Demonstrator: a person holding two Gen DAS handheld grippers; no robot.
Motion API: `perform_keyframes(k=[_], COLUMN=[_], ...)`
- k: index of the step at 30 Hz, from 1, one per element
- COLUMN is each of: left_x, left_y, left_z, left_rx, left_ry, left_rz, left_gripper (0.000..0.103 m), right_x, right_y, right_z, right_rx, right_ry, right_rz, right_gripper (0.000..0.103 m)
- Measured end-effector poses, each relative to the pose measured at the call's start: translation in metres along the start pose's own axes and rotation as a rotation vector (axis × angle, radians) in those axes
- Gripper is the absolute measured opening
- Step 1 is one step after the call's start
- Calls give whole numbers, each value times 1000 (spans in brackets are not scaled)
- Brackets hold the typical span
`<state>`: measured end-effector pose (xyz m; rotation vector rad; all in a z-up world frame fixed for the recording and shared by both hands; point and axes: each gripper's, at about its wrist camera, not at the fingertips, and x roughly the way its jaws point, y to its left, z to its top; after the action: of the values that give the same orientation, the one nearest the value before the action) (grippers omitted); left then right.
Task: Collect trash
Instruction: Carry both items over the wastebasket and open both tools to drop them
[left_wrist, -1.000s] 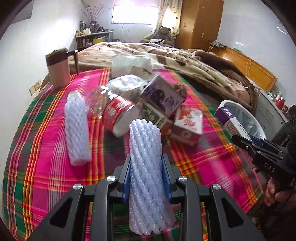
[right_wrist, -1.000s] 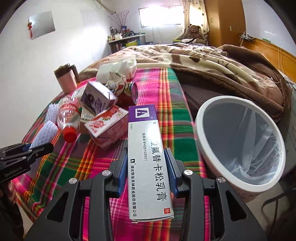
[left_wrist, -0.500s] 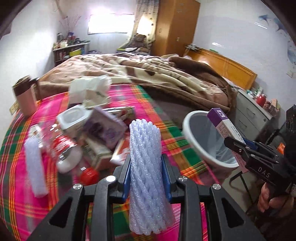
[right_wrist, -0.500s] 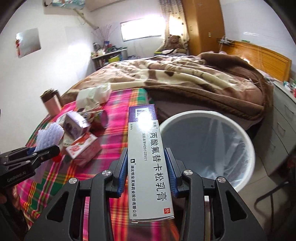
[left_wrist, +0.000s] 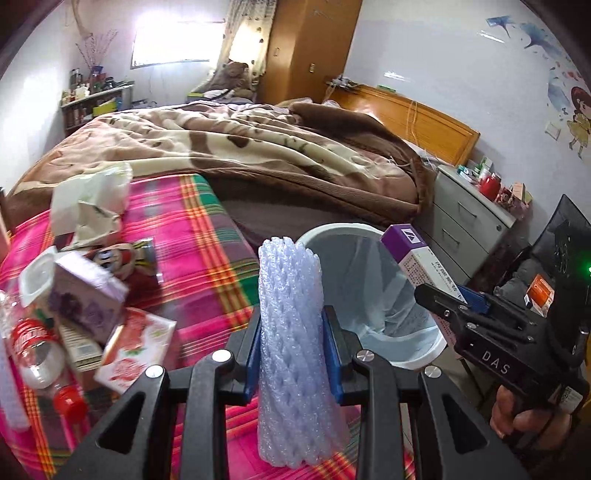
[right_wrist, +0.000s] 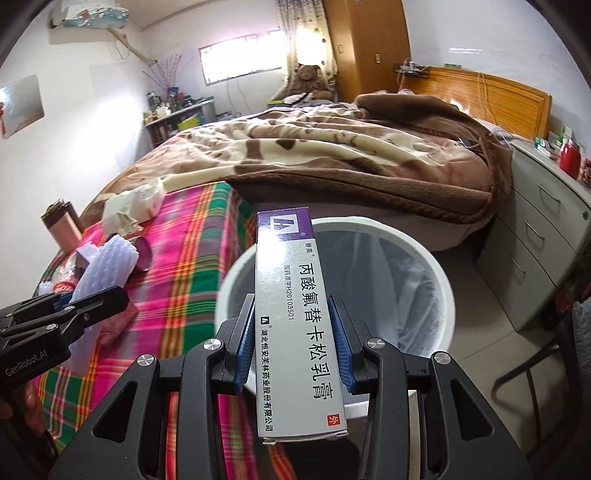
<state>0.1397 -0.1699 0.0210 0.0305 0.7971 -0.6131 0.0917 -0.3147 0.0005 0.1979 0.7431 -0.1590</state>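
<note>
My left gripper is shut on a white foam net sleeve, held upright over the plaid bedspread's edge, just left of the white trash bin. My right gripper is shut on a long ointment box with a purple end, held over the bin's open mouth. The bin has a clear liner. The right gripper also shows in the left wrist view, box above the bin's right rim. The left gripper and sleeve show at the left of the right wrist view.
More trash lies on the plaid spread: a plastic bottle with red cap, a purple carton, a red-and-white carton, crumpled paper, another foam sleeve. A brown mug, a bed with brown blanket and a grey drawer cabinet surround.
Both grippers have swung right from the trash pile toward the bin. The ointment box now hangs over the bin's mouth, and the foam sleeve has come beside the bin.
</note>
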Motion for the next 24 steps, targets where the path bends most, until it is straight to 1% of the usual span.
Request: perform_keyframes(k=[10,21,23,24], left_x=[30,56,58,59], left_y=[-31,-48,-49,-49], left_z=[10,16,17,17], left_rx=[32,48,54,51], left_ry=[39,78,78,80], left_rz=[-49,-56,-49,-45], left_gripper=[31,32,35,44], right_x=[8,26,29,29], right_y=[-23,-37,-38,-38], right_z=[3,3,4,4], right_rx=[10,19,10,5], right_ry=[23,64,74,75], right_rz=[-42,-60,-59,-59], right_gripper=[39,39,39,39])
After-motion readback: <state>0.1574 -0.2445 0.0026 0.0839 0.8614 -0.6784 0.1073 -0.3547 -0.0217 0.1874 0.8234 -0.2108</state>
